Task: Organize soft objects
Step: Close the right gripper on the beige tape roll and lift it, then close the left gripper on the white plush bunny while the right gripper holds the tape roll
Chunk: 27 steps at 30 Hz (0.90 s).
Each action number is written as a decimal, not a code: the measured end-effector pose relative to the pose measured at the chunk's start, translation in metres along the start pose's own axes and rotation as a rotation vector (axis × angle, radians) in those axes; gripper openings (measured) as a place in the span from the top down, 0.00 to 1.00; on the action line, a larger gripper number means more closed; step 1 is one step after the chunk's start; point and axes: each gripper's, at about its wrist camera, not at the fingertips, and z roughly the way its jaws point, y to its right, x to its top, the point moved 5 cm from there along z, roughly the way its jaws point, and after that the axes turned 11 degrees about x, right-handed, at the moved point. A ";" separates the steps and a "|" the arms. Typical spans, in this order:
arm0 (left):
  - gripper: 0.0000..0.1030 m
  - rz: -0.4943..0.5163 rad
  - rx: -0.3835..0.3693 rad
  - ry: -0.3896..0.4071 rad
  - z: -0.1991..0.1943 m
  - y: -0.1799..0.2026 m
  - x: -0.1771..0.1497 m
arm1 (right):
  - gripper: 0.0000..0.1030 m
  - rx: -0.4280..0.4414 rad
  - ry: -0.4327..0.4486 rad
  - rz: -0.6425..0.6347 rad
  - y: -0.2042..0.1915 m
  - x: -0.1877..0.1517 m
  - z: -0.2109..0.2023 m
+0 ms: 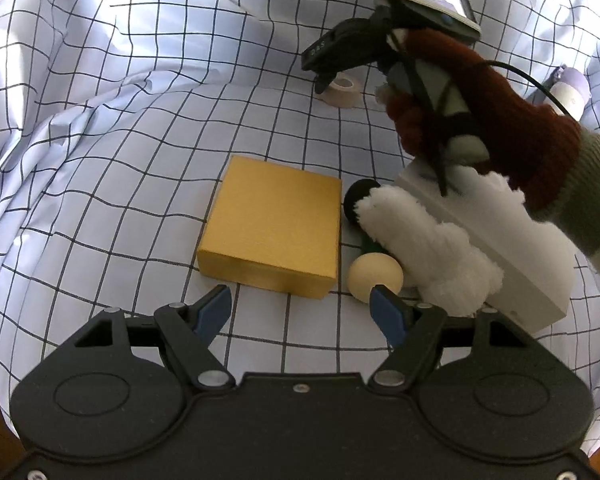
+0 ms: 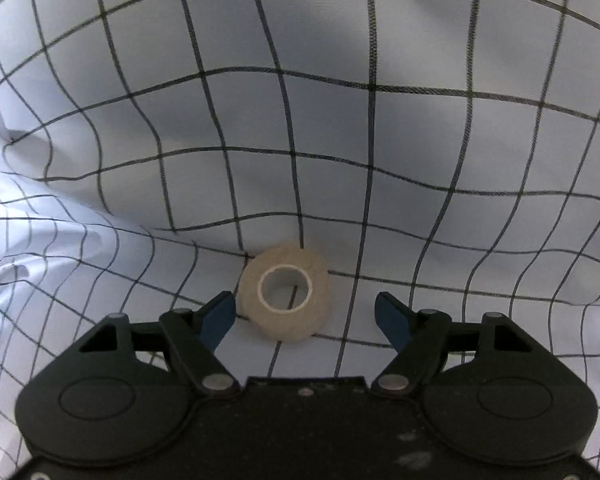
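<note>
Right gripper (image 2: pixel 305 312) stood spread, bandage roll (image 2: pixel 285 297) between fingers, left pad touching; roll looked light, squashy: pinch outer wall; left gripper (image 1: pixel 302 310) spread, empty

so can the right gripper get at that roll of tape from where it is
Probably yes. The right gripper is open just over the roll of tape, which lies flat on the checked cloth between the fingers, nearer the left one. Nothing else is around it.
</note>
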 end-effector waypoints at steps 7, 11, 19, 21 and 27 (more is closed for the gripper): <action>0.30 0.000 0.012 0.004 -0.007 0.003 -0.001 | 0.54 0.004 0.003 -0.024 -0.008 -0.003 0.003; 0.30 0.001 0.029 0.007 -0.010 0.003 -0.003 | 0.54 0.063 0.074 0.030 -0.005 -0.006 -0.027; 0.30 -0.006 0.011 0.015 -0.019 0.008 0.000 | 0.54 0.139 0.210 0.098 0.018 -0.038 -0.126; 0.30 -0.003 0.000 0.016 -0.021 0.012 0.001 | 0.54 0.142 0.240 0.097 0.019 -0.053 -0.149; 0.30 0.020 -0.025 0.013 -0.022 0.029 0.005 | 0.54 0.096 0.299 0.133 0.048 -0.116 -0.212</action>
